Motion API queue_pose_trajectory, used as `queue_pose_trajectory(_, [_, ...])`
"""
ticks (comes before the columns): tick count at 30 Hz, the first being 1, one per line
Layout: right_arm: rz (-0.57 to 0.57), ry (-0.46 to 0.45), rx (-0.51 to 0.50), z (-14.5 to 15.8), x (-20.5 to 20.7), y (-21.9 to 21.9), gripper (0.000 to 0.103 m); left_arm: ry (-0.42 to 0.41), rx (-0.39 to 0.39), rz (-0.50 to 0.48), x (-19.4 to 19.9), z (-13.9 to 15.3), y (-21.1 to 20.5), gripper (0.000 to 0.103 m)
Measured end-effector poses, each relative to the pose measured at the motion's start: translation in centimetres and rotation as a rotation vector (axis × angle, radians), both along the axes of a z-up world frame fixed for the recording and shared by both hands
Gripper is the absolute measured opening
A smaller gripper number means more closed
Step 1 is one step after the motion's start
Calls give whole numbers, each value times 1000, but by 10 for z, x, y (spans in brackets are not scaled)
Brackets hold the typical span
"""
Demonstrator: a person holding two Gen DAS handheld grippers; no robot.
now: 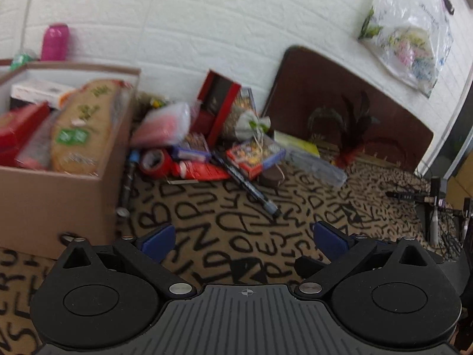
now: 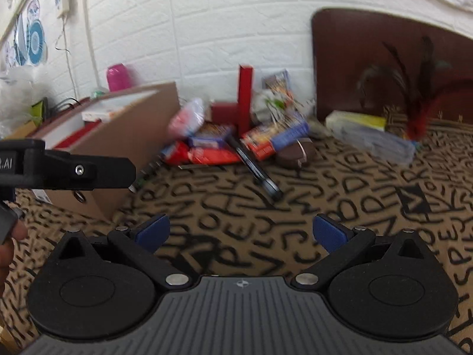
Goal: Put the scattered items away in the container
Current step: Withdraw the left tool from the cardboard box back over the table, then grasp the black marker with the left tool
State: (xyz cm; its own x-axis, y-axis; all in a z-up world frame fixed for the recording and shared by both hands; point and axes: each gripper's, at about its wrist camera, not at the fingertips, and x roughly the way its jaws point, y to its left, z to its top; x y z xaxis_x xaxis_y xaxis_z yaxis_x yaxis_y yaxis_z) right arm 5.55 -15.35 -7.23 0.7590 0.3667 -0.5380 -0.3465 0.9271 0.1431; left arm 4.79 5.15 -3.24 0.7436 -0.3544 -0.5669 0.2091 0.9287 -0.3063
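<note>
Both the left gripper (image 1: 242, 239) and right gripper (image 2: 241, 232) hang spread and empty above the lettered cloth (image 1: 254, 236). Beyond them the scattered pile (image 1: 212, 153) lies against the wall, just beside the cardboard box (image 1: 59, 195) (already part-filled).

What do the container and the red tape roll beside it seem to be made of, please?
Cardboard box: apparently matte brown cardboard, with flat walls and thin straight edges. Red tape roll: probably glossy plastic tape, its rim catching light; blur leaves it uncertain.
</note>
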Motion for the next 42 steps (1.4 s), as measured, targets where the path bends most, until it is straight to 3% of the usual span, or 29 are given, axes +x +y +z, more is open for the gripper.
queue_pose_trajectory(5, [8, 21, -37, -23, 15, -1, 96, 37, 28, 4, 32, -19, -17, 101])
queue_pose_trajectory(9, [35, 35, -50, -34, 30, 2, 90, 87, -1, -4, 62, -31, -24, 94])
queue_pose_trajectory(15, [58, 39, -64, -40, 55, 3, 77, 133, -49, 18, 104, -43, -35, 84])
queue_pose_trajectory(19, [87, 18, -82, -40, 71, 6, 70, 140, -35, 25, 129, -48, -46, 83])
queue_pose_trajectory(26, [129, 5, -101, -39, 96, 18, 44, 142, 16, 26, 154, -56, -58, 77])
queue_pose_trajectory(28, [137, 11, -93, -38, 99, 21, 28, 144, 33, 29, 156, -57, -59, 68])
queue_pose_trajectory(29, [144, 17, -86, -37, 98, 22, 20, 148, 38, 33, 156, -57, -59, 53])
queue_pose_trajectory(31, [171, 38, -69, -35, 91, 23, 17, 164, 38, 32, 154, -58, -57, 29])
queue_pose_trajectory(33, [189, 50, -63, -34, 80, 24, 17, 177, 28, 29, 147, -58, -56, 22])
queue_pose_trajectory(42, [211, 141, 25, -33, 4, 11, 19, 194, 26, -45, 63, -56, -42, 20])
